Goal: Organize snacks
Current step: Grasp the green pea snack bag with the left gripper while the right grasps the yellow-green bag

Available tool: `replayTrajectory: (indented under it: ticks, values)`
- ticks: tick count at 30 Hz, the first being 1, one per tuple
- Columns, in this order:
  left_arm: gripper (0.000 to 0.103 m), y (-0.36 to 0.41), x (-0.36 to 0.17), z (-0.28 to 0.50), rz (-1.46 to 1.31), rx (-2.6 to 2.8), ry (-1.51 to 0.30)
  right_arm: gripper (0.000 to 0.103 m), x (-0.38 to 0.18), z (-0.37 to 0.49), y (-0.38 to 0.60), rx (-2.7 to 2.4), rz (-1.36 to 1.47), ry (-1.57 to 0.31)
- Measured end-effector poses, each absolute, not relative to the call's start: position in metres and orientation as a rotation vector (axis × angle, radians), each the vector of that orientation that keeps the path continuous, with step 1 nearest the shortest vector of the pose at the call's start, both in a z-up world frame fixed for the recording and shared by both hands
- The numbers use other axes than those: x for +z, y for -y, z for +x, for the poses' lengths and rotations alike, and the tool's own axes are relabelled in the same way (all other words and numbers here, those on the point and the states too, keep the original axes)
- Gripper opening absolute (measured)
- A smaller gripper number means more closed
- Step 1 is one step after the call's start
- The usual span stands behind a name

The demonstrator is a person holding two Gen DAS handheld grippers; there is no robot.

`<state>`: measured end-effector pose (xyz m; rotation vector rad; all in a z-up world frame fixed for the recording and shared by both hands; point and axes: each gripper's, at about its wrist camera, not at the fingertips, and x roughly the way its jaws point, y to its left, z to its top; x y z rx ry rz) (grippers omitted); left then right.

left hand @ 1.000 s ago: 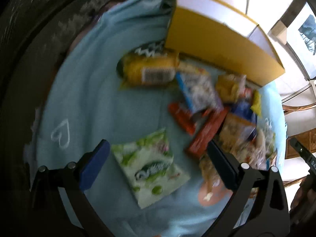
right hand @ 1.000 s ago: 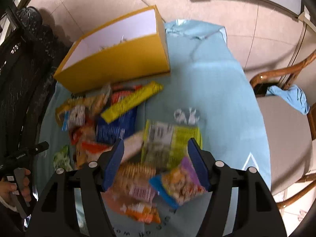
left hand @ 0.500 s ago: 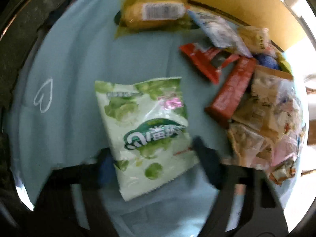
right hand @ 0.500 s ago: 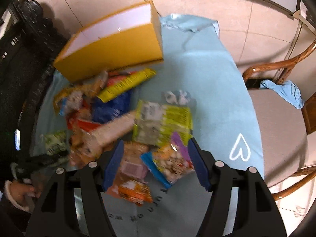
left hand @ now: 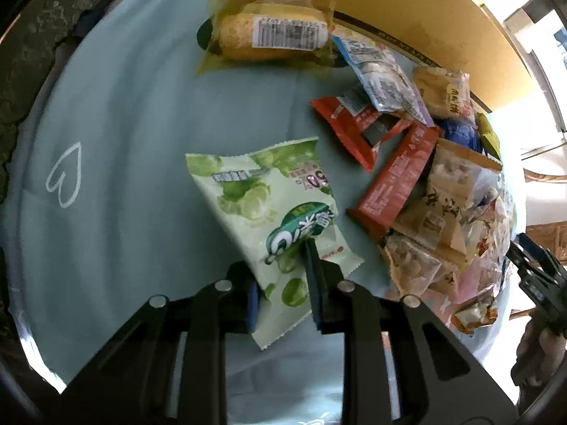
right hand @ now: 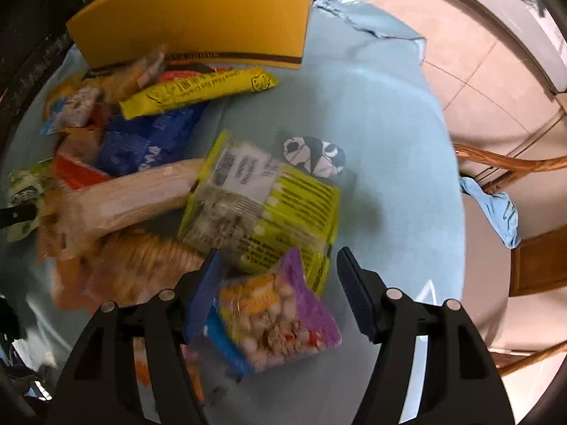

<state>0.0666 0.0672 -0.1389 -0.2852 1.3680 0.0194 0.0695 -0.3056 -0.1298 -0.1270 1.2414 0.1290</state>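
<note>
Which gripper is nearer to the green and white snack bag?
Left. The left gripper is shut on the green and white snack bag; the right gripper is open across the snack pile from it.

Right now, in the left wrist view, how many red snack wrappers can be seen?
2. One flat red packet lies mid-pile under a clear-and-blue bag; one long red bar lies beside it, right of the green candy bag. Others may be buried in the pile.

Left wrist view: close above the blue cloth (left hand: 117,113), looking across the snack pile (left hand: 436,191) toward the yellow box (left hand: 407,14) at the far edge. Right wrist view: a bit higher, facing the same box (right hand: 198,17) from the pile's (right hand: 149,163) other side. Shared: box, pile, cloth (right hand: 382,134).
</note>
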Motion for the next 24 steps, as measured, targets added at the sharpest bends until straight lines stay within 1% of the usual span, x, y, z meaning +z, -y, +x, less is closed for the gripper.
replayTrajectory:
  ticks: [1,2,4,5,6,8,9,11,12,13,14,15,16,17,19,23,24]
  values:
    - [0.028,-0.067,-0.140,0.066,-0.289,0.027,-1.368,0.068,-0.135,0.075,0.306,0.126,-0.117,-1.246]
    - [0.030,-0.068,-0.141,0.065,-0.293,0.036,-1.368,0.070,-0.138,0.080,0.307,0.112,-0.109,-1.244]
    - [0.037,-0.068,-0.143,0.064,-0.296,0.046,-1.372,0.087,-0.147,0.089,0.305,0.104,-0.124,-1.266]
    - [0.042,-0.067,-0.143,0.064,-0.291,0.045,-1.371,0.090,-0.149,0.092,0.303,0.103,-0.132,-1.259]
    - [0.046,-0.063,-0.146,0.064,-0.287,0.039,-1.372,0.090,-0.149,0.093,0.303,0.108,-0.133,-1.247]
    - [0.062,-0.055,-0.147,0.066,-0.267,0.023,-1.373,0.090,-0.150,0.095,0.304,0.117,-0.130,-1.224]
    - [0.064,-0.051,-0.148,0.067,-0.253,0.024,-1.373,0.088,-0.150,0.096,0.305,0.121,-0.124,-1.216]
    - [0.069,-0.043,-0.149,0.069,-0.219,0.032,-1.372,0.075,-0.147,0.093,0.309,0.117,-0.112,-1.201]
    - [0.069,-0.041,-0.150,0.070,-0.203,0.041,-1.369,0.062,-0.145,0.094,0.312,0.116,-0.103,-1.202]
    - [0.068,-0.035,-0.146,0.070,-0.197,0.047,-1.370,0.047,-0.142,0.095,0.316,0.117,-0.084,-1.205]
    - [0.058,-0.032,-0.146,0.072,-0.192,0.054,-1.367,0.042,-0.137,0.095,0.323,0.126,-0.046,-1.204]
    - [0.050,-0.028,-0.146,0.074,-0.188,0.051,-1.359,0.015,-0.134,0.095,0.327,0.134,-0.019,-1.205]
    - [0.043,-0.025,-0.144,0.076,-0.192,0.035,-1.355,0.000,-0.130,0.094,0.333,0.137,0.019,-1.209]
    - [0.040,-0.024,-0.142,0.078,-0.202,0.028,-1.357,0.000,-0.128,0.092,0.339,0.132,0.035,-1.207]
    - [0.026,-0.026,-0.136,0.079,-0.193,0.032,-1.344,0.000,-0.125,0.088,0.346,0.152,0.078,-1.211]
    - [0.025,-0.028,-0.131,0.081,-0.207,0.018,-1.347,0.001,-0.122,0.081,0.354,0.193,0.166,-1.225]
    - [0.025,-0.027,-0.131,0.081,-0.209,0.016,-1.347,0.013,-0.118,0.076,0.352,0.199,0.180,-1.230]
